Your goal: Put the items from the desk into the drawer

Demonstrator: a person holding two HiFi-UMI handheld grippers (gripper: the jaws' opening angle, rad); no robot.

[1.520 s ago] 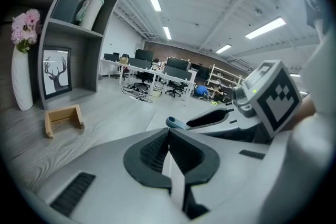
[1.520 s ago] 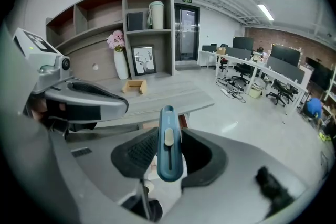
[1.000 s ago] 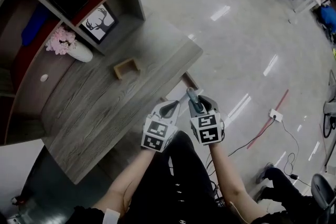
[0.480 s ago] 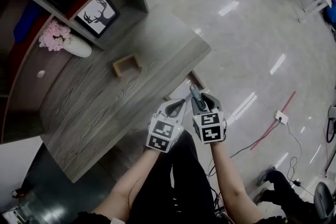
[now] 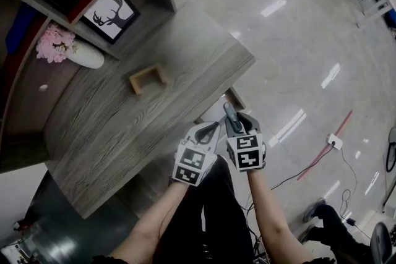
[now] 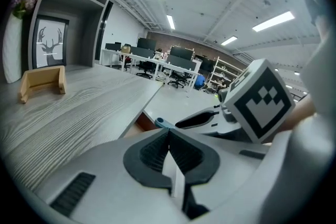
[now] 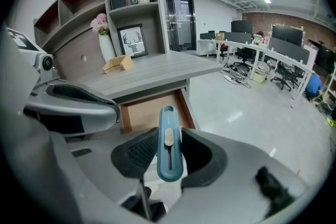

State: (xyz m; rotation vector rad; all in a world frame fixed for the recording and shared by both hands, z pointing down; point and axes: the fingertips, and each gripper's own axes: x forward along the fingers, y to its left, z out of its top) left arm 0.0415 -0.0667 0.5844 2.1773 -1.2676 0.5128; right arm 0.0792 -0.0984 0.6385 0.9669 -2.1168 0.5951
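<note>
Slider detail comes only from the right gripper view: a slim blue plastic cutter [image 7: 169,157] with a pale thumb button and a hole at its rounded tip. It is clenched between the ribbed black pads of the right tongs [image 7: 169,139], its long axis pointing ahead toward the open brown drawer [image 7: 149,113]. The head view adds that both tongs sit just beyond the edge of the grey wood-grain surface [image 5: 142,127]. Left tongs [image 6: 169,139] are pressed together, empty.
</note>
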